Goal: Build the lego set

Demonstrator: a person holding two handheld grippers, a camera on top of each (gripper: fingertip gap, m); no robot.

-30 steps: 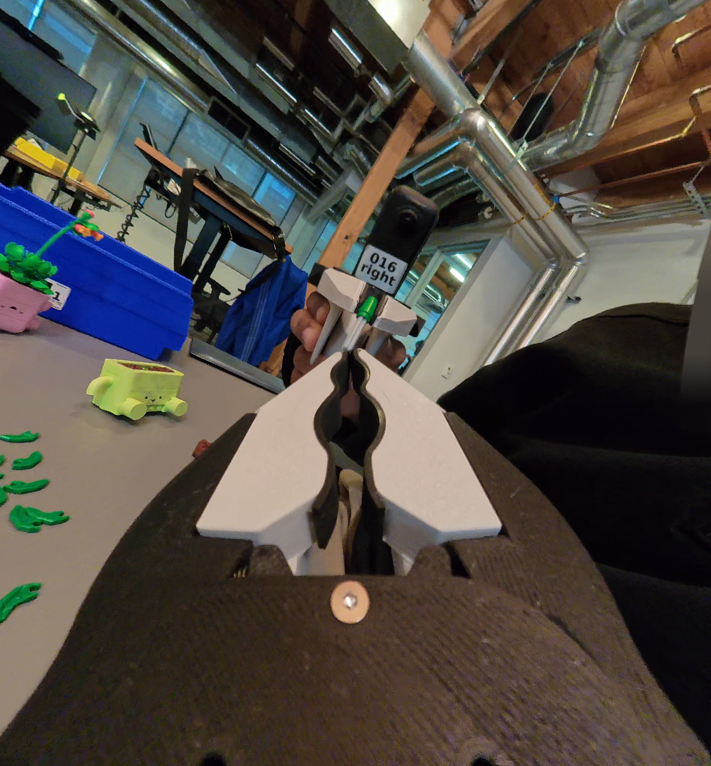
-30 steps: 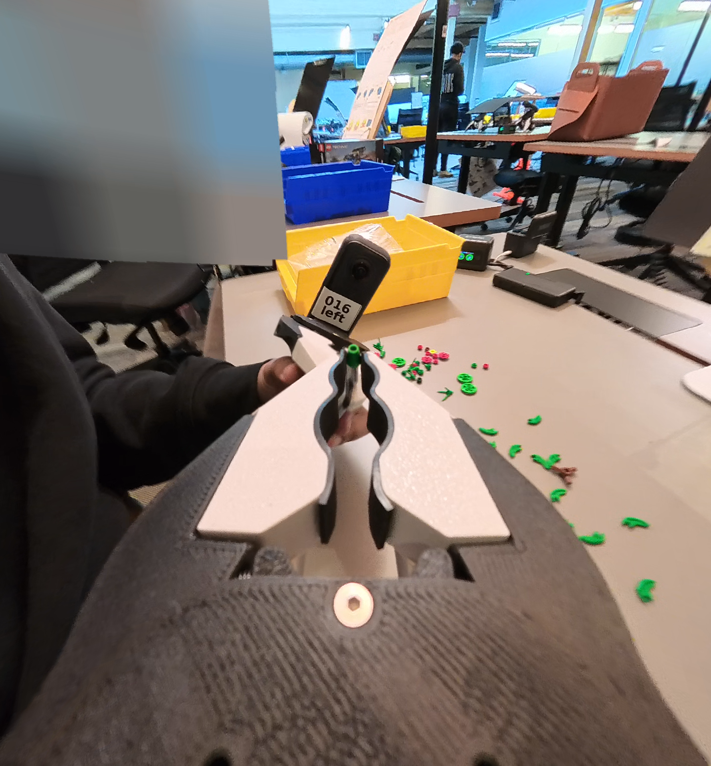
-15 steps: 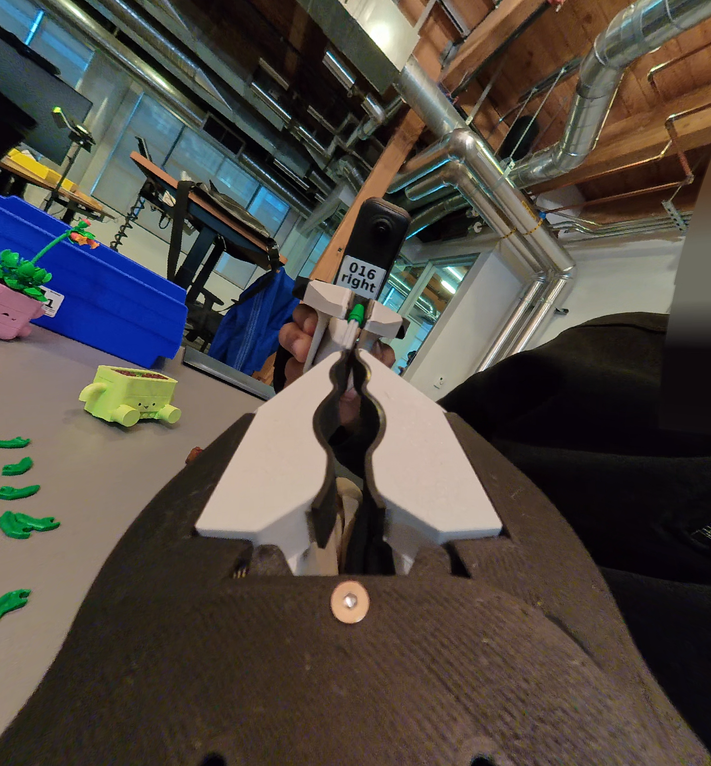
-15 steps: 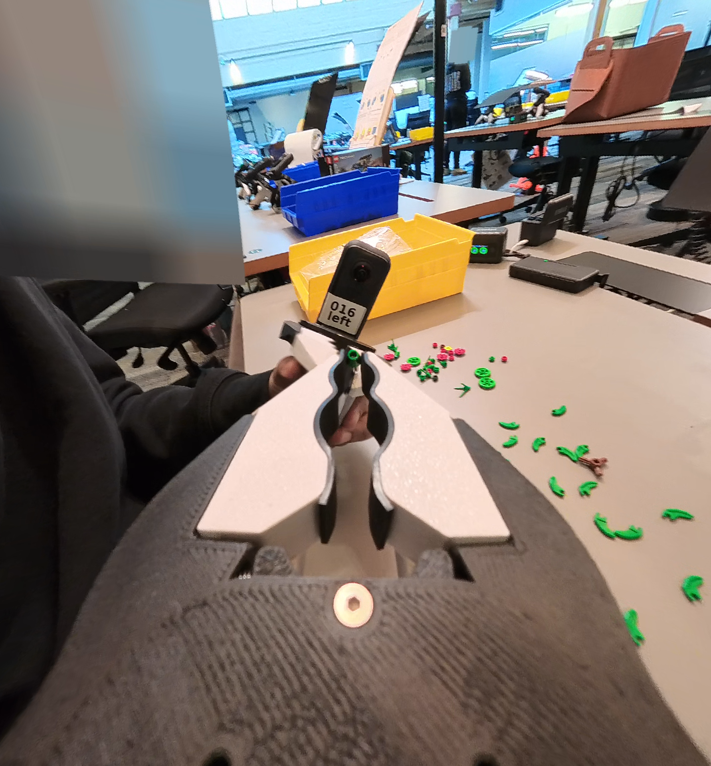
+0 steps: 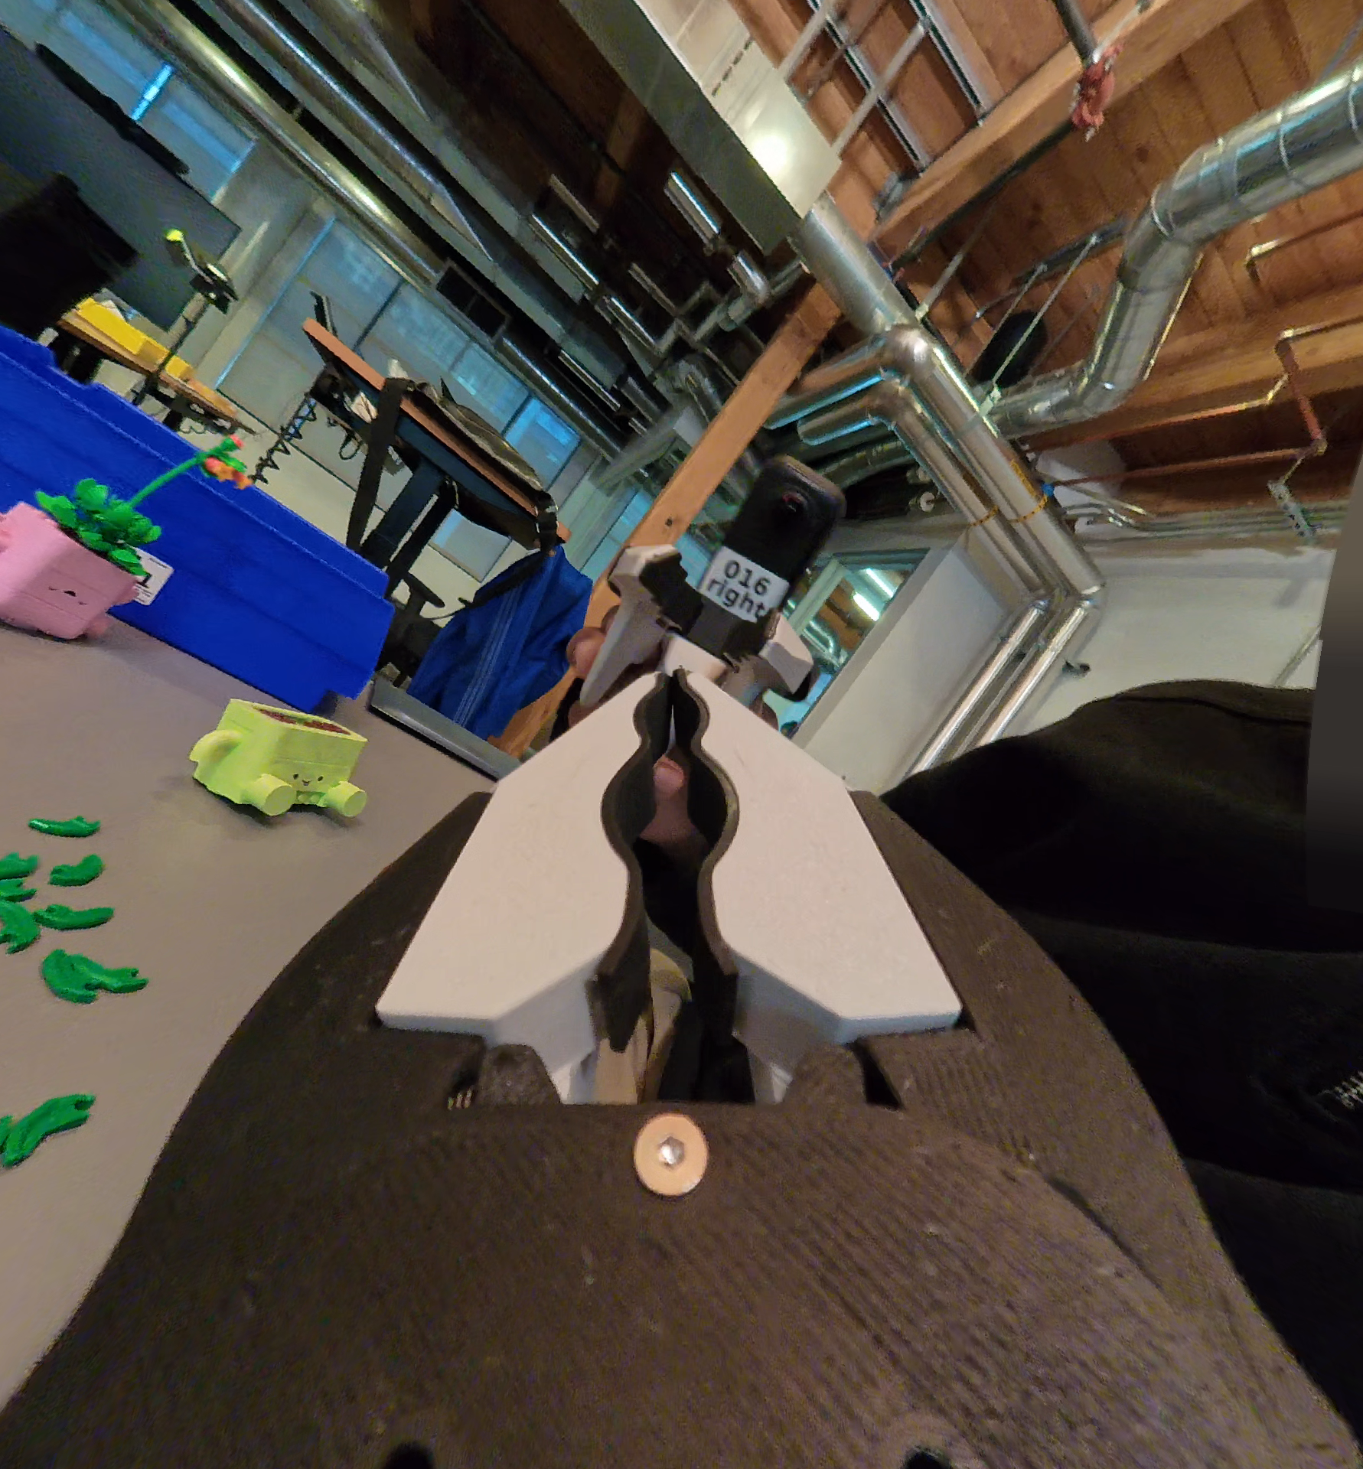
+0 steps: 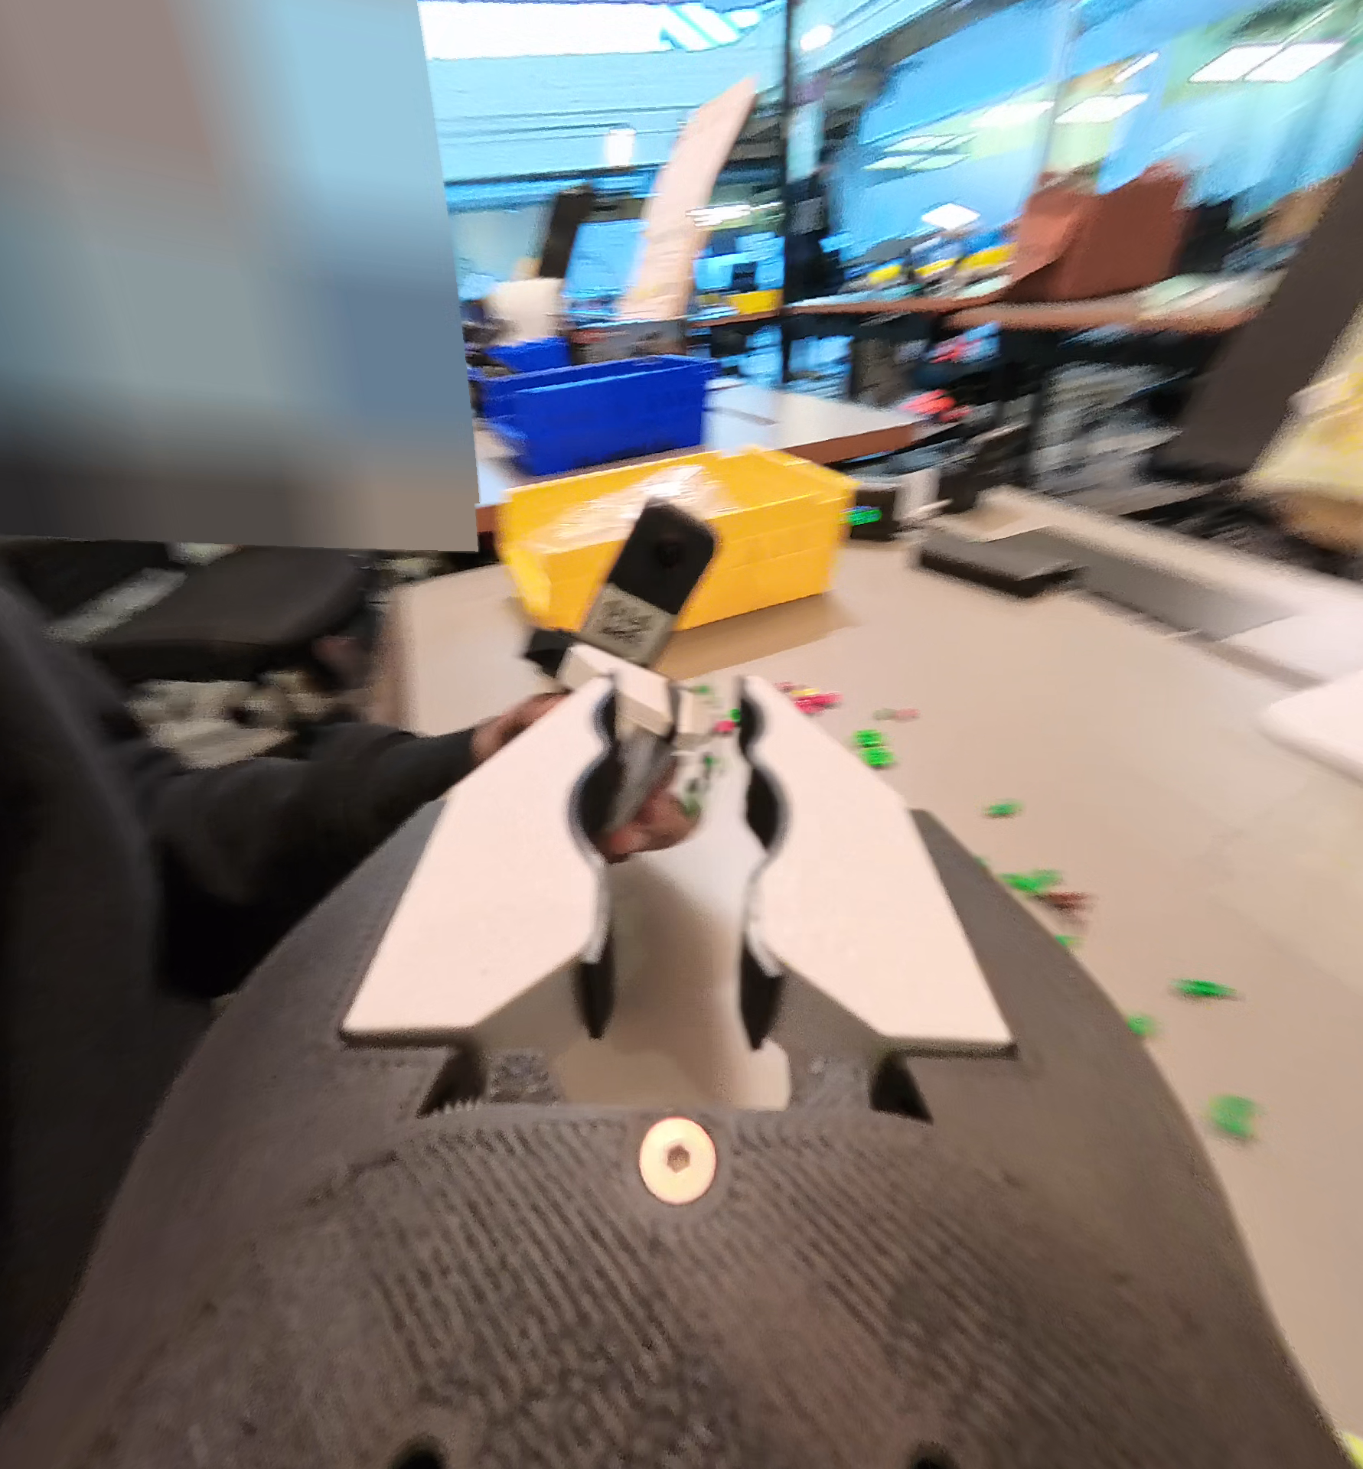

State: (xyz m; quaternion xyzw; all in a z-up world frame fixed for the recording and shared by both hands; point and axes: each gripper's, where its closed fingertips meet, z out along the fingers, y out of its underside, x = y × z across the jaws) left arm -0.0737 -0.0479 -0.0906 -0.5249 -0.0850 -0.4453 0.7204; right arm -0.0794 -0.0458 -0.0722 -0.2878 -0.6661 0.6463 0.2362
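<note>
Right wrist view: whole frame motion-blurred. Small green pieces (image 6: 1203,989) on the table (image 6: 1059,763) read only as smears; shapes cannot be told. Pink bits (image 6: 813,699) likewise. Left gripper (image 6: 666,727) seen past the right gripper (image 6: 671,699), its tips soft; whether anything sits between them cannot be told. Yellow bin (image 6: 773,517) contents indistinct.

Left wrist view: left gripper (image 5: 674,684) tips nearly meet; a held part, if any, is too small to tell. Right gripper (image 5: 686,660) partly hidden behind them. Green leaves (image 5: 18,1129) cut off at the left edge. Blue bin (image 5: 209,572) also cut off there.
</note>
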